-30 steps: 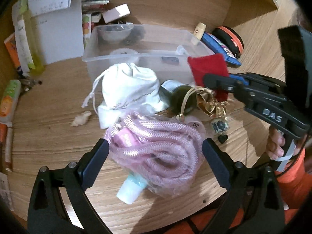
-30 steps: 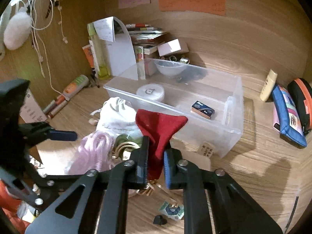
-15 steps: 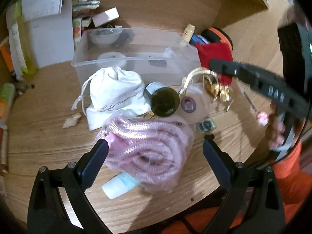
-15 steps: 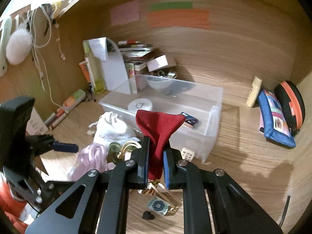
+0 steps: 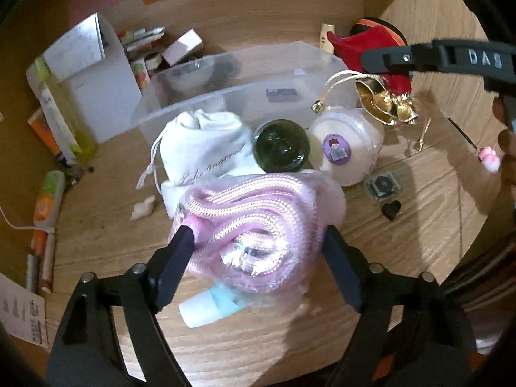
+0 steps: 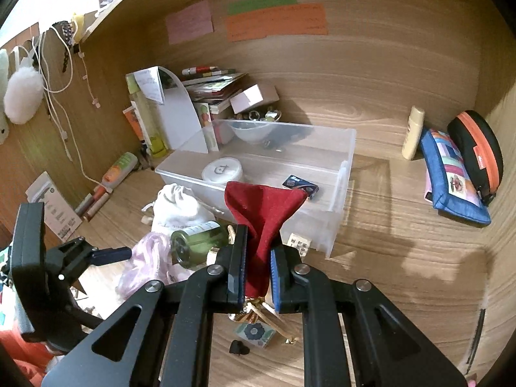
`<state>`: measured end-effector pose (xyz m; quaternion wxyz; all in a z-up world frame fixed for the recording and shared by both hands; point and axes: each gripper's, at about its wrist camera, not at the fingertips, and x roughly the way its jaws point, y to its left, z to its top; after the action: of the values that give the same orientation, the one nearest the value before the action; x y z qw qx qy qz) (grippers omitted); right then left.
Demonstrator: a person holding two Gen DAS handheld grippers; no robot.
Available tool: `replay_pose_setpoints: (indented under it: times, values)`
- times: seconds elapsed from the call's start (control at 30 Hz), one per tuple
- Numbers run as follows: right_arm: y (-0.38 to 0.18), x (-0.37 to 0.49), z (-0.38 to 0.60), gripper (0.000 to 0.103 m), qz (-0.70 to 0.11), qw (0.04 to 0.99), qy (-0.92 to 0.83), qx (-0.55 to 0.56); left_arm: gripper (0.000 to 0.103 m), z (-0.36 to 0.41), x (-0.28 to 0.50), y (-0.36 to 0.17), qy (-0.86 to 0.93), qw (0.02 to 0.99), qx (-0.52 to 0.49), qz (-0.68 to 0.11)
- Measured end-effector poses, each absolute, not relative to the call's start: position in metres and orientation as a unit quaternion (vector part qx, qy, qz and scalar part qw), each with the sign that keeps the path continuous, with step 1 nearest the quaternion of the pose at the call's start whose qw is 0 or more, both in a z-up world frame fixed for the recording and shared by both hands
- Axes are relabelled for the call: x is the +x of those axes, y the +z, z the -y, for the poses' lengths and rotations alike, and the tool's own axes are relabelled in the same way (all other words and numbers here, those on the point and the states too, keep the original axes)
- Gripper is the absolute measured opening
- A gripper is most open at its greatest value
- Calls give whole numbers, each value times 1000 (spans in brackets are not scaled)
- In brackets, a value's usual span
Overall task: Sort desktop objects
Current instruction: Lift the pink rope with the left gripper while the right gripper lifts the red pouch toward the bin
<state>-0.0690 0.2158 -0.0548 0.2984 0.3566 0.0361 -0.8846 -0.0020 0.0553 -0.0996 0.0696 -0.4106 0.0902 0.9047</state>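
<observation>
right wrist view: right tongs (image 6: 256, 259) pinch red pouch (image 6: 262, 213), hiding its lower half; left tongs (image 5: 258, 251) straddle bagged pink rope (image 5: 254, 222), grip unclear.

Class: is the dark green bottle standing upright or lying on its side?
Lying on its side: the green bottle rests lengthwise on the desk, base facing the camera.
</observation>
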Motion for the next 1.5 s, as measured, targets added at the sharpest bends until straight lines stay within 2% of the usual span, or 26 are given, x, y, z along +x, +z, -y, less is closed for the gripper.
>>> replay_pose_setpoints:
  times: [0.13, 0.27, 0.37, 0.4, 0.5, 0.63, 1.03, 1.5]
  values:
    - [-53, -71, -219, 11, -31, 301, -883, 360, 66, -76, 4, -101, 908, 49, -390, -142]
    - [-55, -72, -219, 11, -27, 303, -880, 366, 61, -89, 8, -108, 905, 34, -376, -193]
    - [-56, -72, -219, 11, -24, 305, -878, 368, 59, -84, 7, -105, 907, 37, -377, -182]
    - [-56, -73, -218, 11, -23, 307, -877, 369, 56, -80, 6, -103, 909, 35, -376, -175]
    - [-56, -74, -218, 11, -20, 310, -875, 372, 37, -74, 5, -96, 914, 31, -371, -161]
    - [-55, -73, -218, 11, -15, 314, -873, 373, 30, -57, 1, -79, 923, 41, -363, -119]
    - [-41, -75, -225, 11, 7, 319, -875, 363, 24, 25, -21, -41, 929, 61, -364, 36]
    - [-13, -90, -227, 11, 24, 321, -884, 338, 23, 40, -20, 3, 941, 55, -332, 42]
